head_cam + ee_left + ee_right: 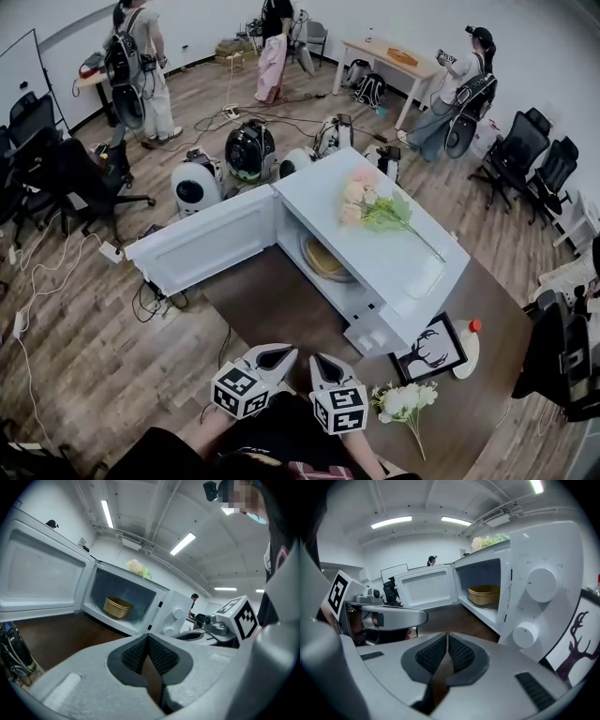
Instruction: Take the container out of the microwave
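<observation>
A white microwave [394,258] stands on the dark brown table [272,300] with its door [211,239] swung wide open to the left. Inside it sits a round tan container [323,258], also seen in the left gripper view [117,607] and the right gripper view [483,595]. My left gripper [272,354] and right gripper [323,361] hover side by side near the table's front edge, well short of the oven mouth. In its own view the left gripper [147,637] is shut and empty. So is the right gripper [446,637].
Pink flowers [370,206] lie on top of the microwave. To its right stand a deer picture [429,349], a red-capped bottle [467,347] and white flowers [405,401]. Beyond the table: round white machines [197,183], office chairs [525,150], cables and several people.
</observation>
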The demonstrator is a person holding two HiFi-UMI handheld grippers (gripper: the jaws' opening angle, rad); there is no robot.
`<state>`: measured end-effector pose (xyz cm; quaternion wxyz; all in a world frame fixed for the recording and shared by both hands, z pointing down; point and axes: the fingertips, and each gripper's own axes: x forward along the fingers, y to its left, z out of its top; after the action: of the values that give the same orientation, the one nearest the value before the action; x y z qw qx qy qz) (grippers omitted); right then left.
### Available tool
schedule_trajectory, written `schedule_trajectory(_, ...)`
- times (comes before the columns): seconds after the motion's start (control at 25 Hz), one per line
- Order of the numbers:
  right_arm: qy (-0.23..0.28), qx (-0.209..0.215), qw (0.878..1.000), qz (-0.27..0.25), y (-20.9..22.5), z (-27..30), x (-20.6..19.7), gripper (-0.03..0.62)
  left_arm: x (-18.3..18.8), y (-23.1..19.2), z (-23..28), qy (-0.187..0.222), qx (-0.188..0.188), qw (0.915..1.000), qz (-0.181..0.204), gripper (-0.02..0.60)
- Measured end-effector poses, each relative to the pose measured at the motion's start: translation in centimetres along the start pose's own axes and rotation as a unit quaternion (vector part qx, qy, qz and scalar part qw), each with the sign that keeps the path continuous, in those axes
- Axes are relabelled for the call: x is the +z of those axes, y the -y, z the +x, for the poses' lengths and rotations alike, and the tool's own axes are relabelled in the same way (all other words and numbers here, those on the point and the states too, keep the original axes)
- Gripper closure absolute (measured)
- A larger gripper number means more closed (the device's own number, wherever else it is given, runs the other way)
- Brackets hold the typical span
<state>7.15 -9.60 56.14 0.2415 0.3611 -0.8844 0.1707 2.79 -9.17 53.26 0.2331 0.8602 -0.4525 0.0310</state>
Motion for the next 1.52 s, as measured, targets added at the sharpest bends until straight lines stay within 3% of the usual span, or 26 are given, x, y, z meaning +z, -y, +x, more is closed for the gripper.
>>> schedule_trajectory(0.24, 0.006, 0.014, 1.000, -0.013, 1.5, 0.2, 0.2, 0.574, -0.3, 0.3, 1.5, 0.000, 0.019, 0.9998, 0.000, 0.573)
schedule_trajectory(0.48, 0.026, -0.015, 1.000, 0.006, 3.4, 0.1, 1.0, 0.572, 0.3, -1.2, 2.1, -0.005, 0.055, 0.9984, -0.003, 0.572)
schedule_trajectory(0.64, 0.028, -0.018, 0.999, 0.013, 3.7, 0.7, 1.3, 0.571, 0.8, -2.6, 2.5, 0.000, 0.059, 0.9982, -0.008, 0.572)
schedule_trajectory(1.04, 0.048, -0.033, 0.998, -0.003, 3.6, 3.8, 5.4, 0.532, 3.6, -5.7, 3.3, -0.003, 0.010, 0.9999, 0.008, 0.572)
schedule_trajectory(1.28, 0.032, -0.053, 0.995, -0.074, 3.8, 5.8, 8.1, 0.520, 5.6, -6.9, 3.7, -0.009, -0.023, 0.9993, 0.029, 0.572)
schedule_trajectory(1.52, 0.012, -0.093, 0.991, -0.099, 5.1, 8.2, 10.9, 0.500, 6.7, -9.2, 3.9, -0.017, -0.050, 0.9979, 0.039, 0.572)
